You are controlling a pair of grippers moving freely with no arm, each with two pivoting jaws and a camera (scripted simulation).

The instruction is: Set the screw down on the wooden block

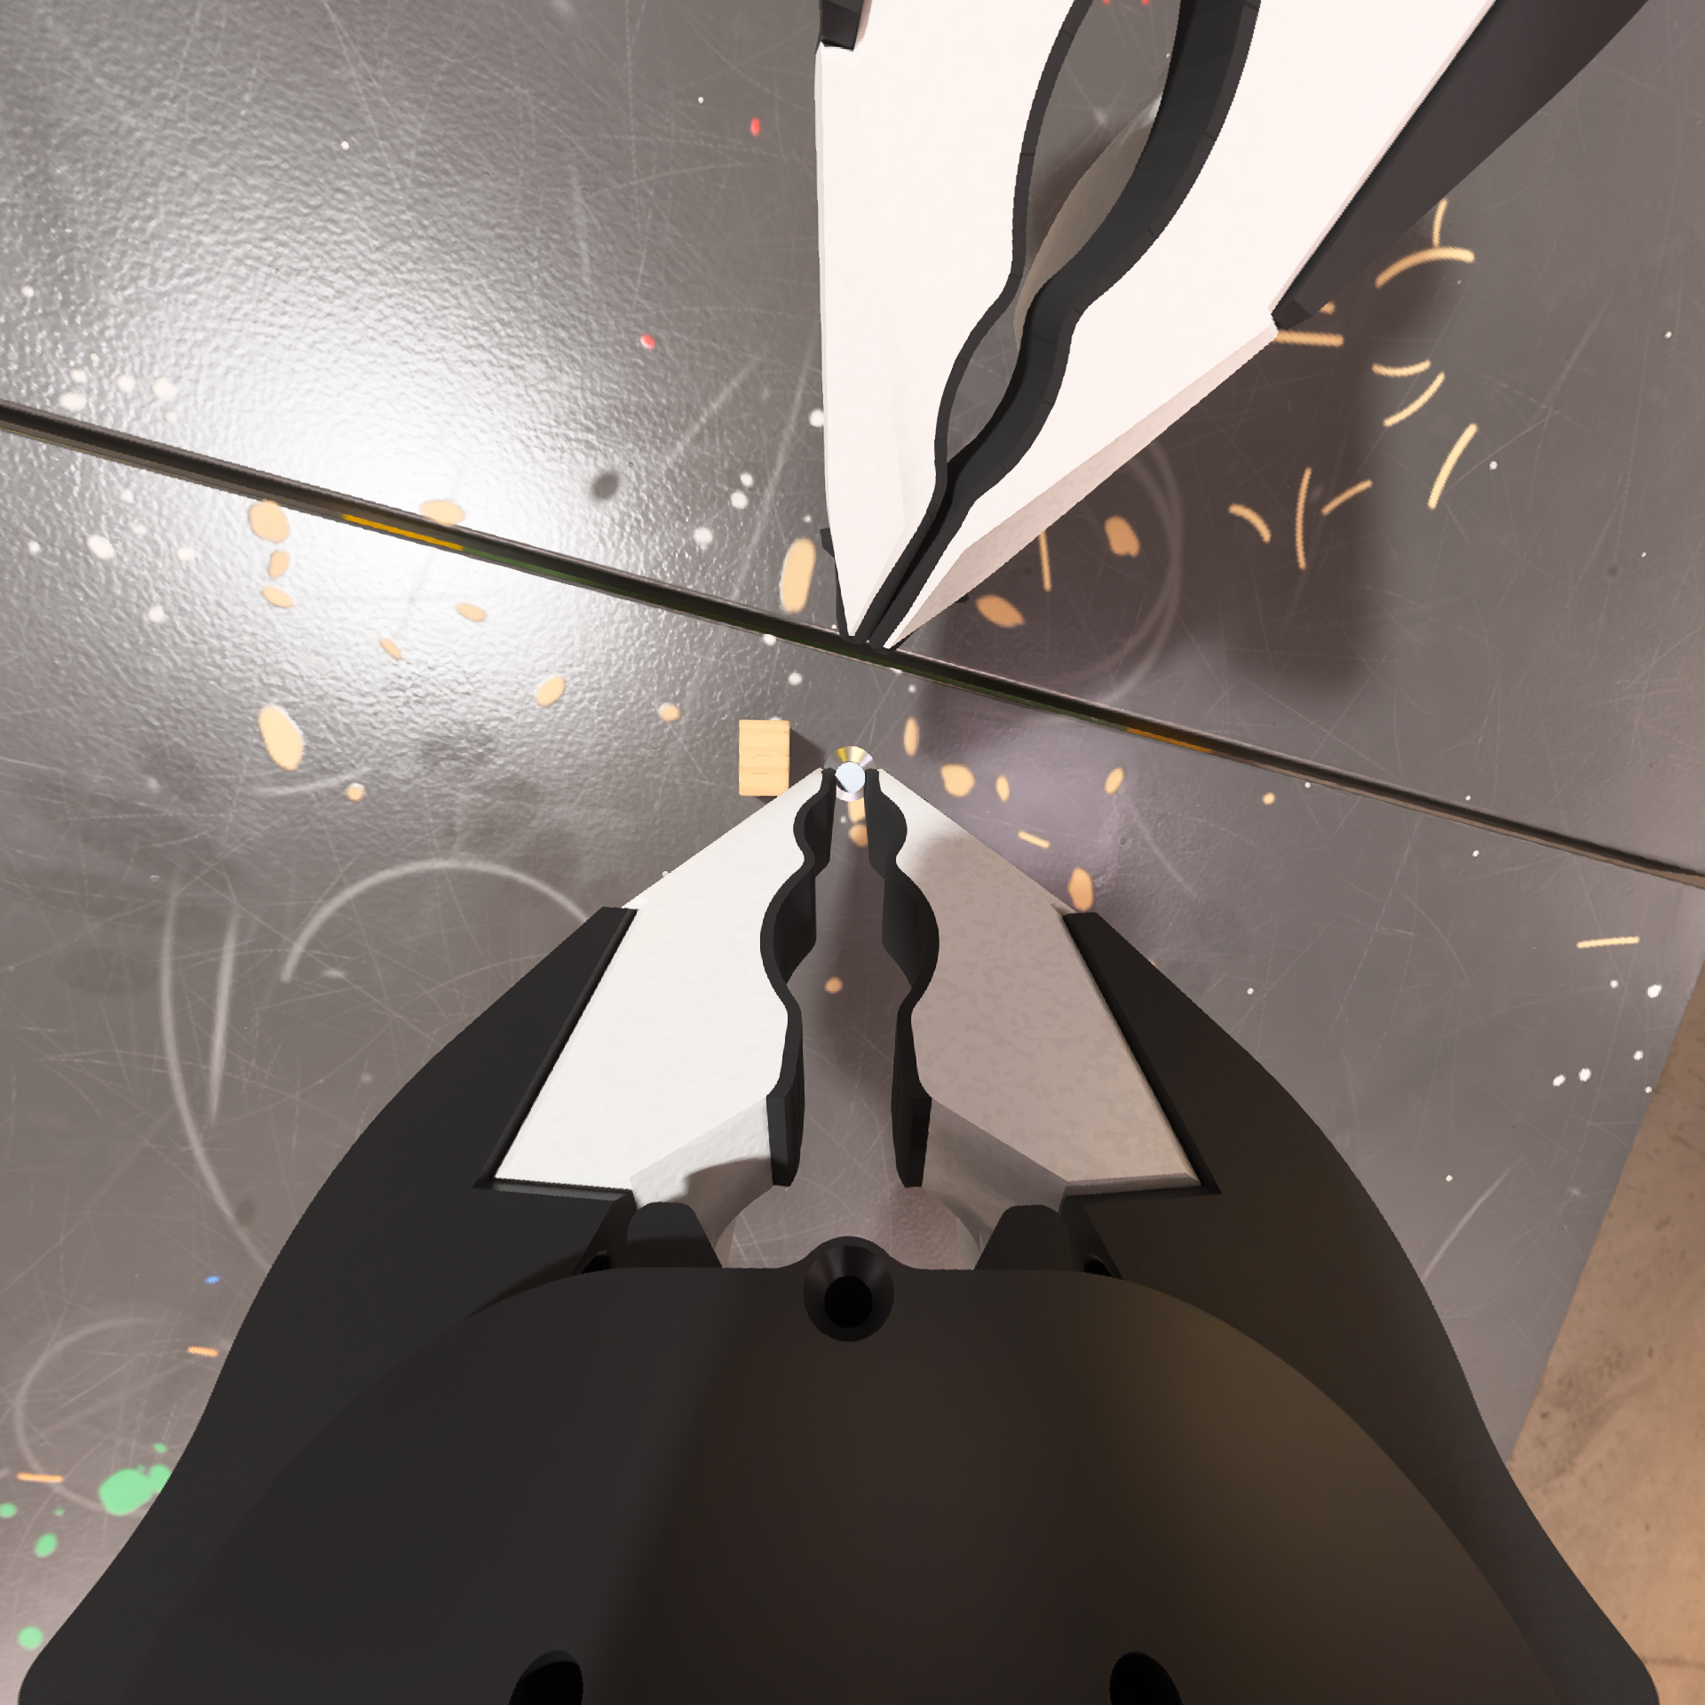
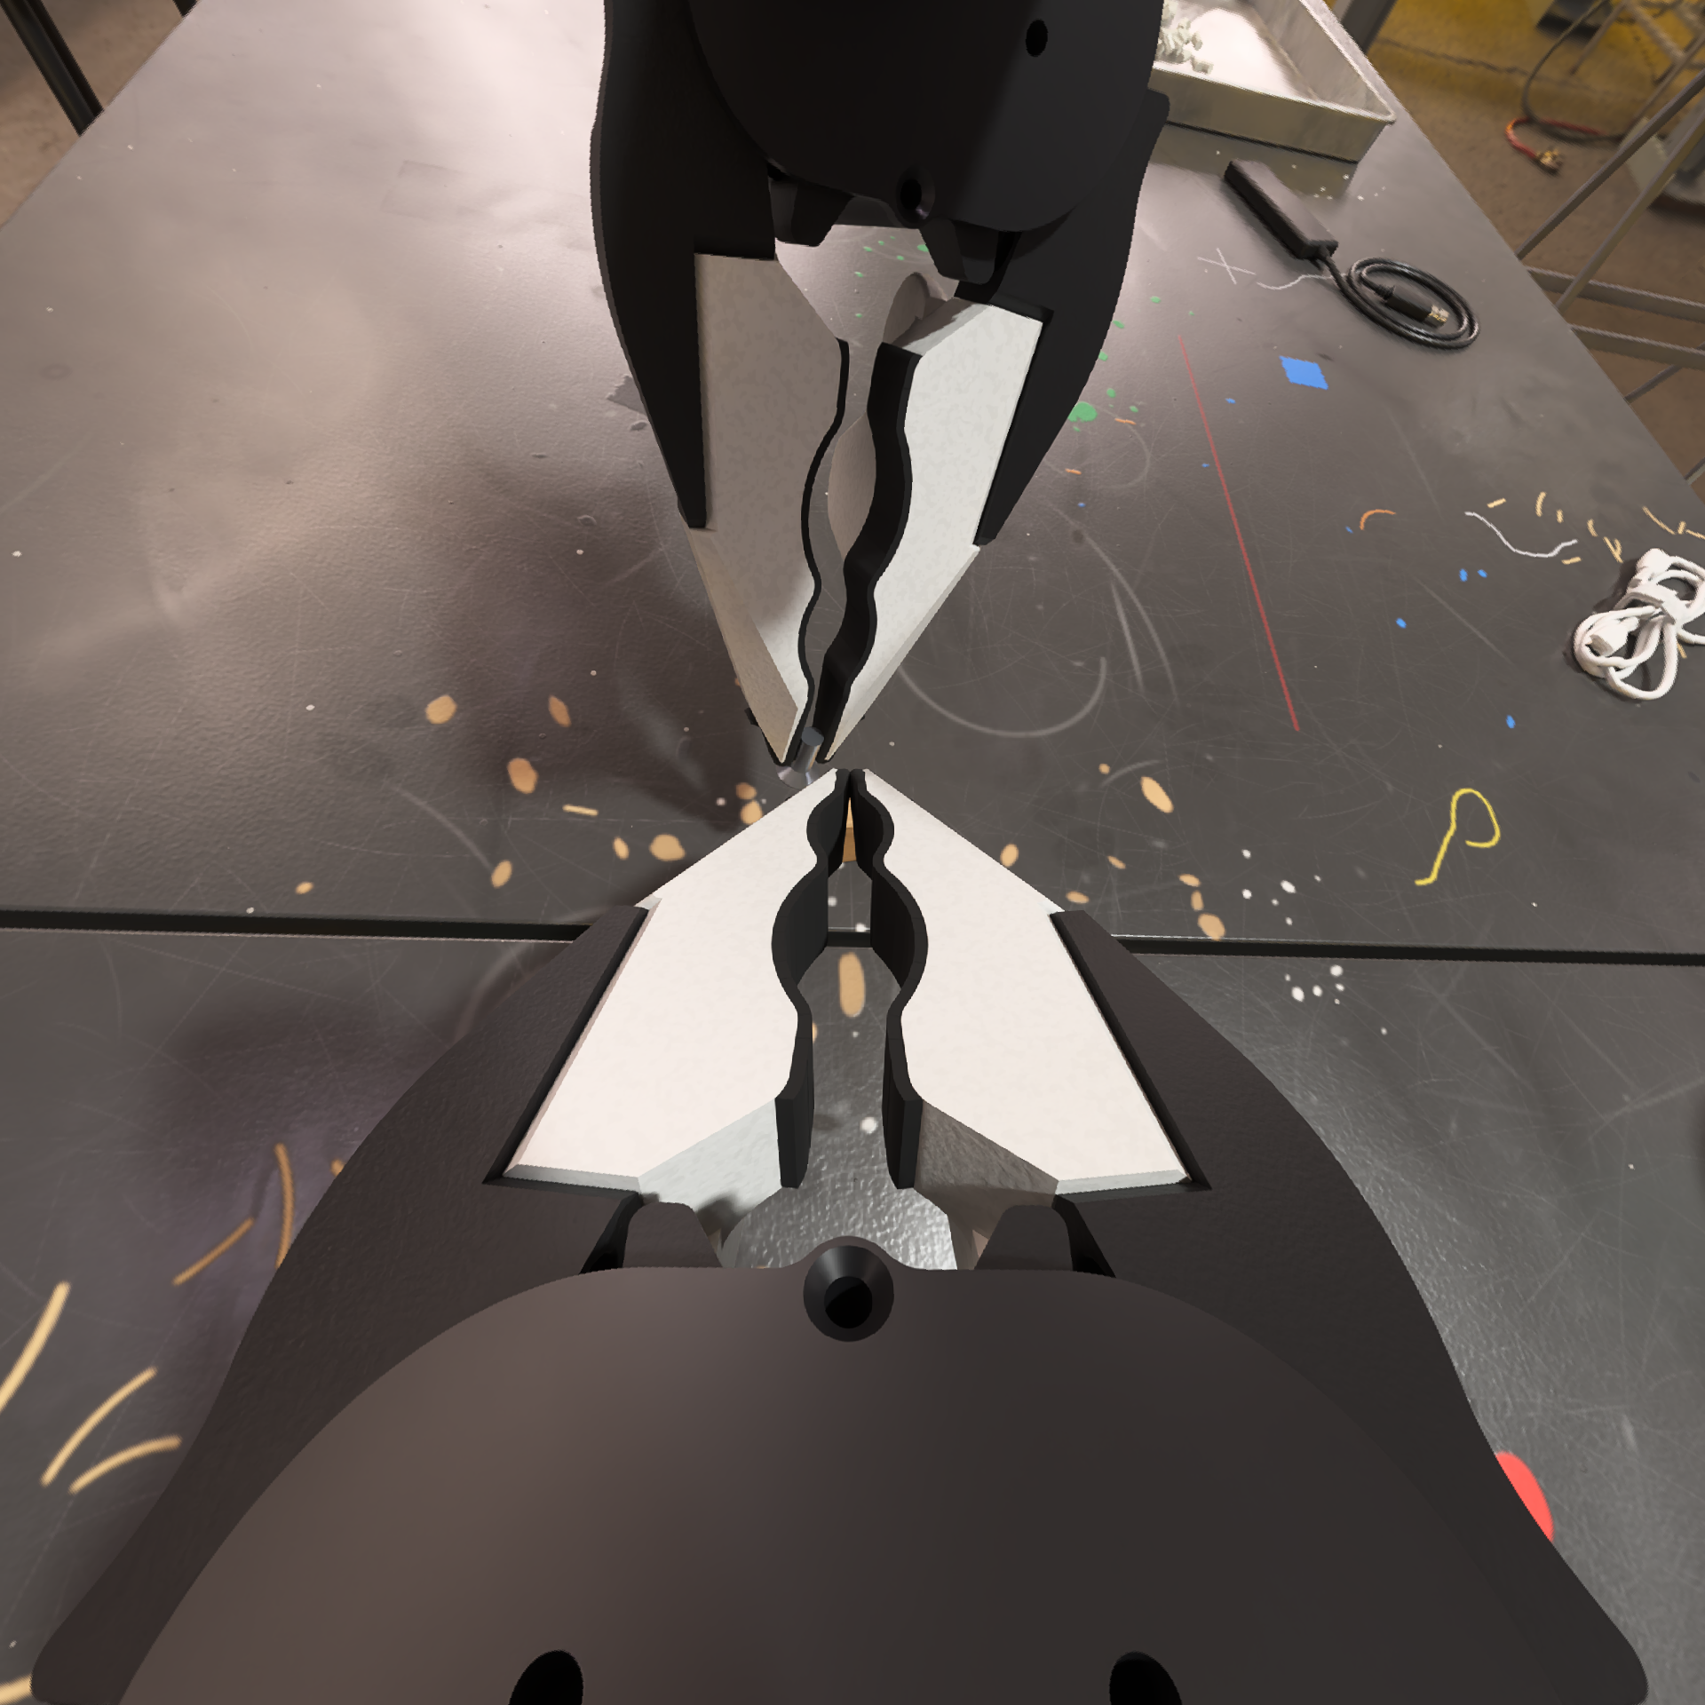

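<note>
The small wooden block (image 1: 764,758) lies on the dark table just left of my left gripper's tips. My left gripper (image 1: 850,782) is shut on the screw (image 1: 851,771), whose silver head shows between the fingertips just above the table, beside the block and not over it. In the right wrist view this gripper (image 2: 805,752) comes down from the top with the screw (image 2: 810,740) at its tips. My right gripper (image 2: 849,777) is shut with nothing seen in it; a tan sliver of the block (image 2: 850,830) shows through its fingers. Its tips (image 1: 867,637) sit at the table seam.
A seam (image 1: 369,530) crosses the paint-spattered table. A metal tray (image 2: 1292,83), a black cable (image 2: 1412,304) and a white cord bundle (image 2: 1642,627) lie far off to one side. The table edge and floor (image 1: 1624,1338) show at lower right.
</note>
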